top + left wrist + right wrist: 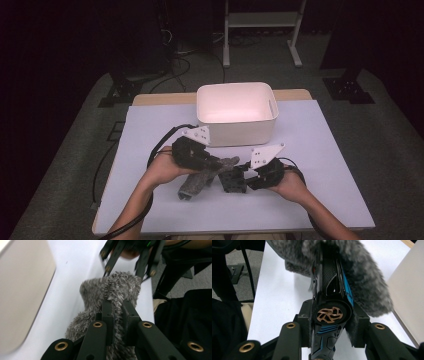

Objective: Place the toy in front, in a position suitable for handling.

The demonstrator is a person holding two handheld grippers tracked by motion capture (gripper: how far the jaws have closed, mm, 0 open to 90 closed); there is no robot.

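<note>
Fuzzy grey sock point(110, 292) pinched by left gripper point(116, 312), lying on table point(310, 150) before white bin point(235, 112). Toy car point(329, 300) clamped in right gripper point(329, 322), nose entering sock. Risk: snagged fibres, slipped grip.

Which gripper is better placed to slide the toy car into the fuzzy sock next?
Right. The right gripper is clamped on the toy car, nose already at the sock; the left gripper only pinches the sock.
</note>
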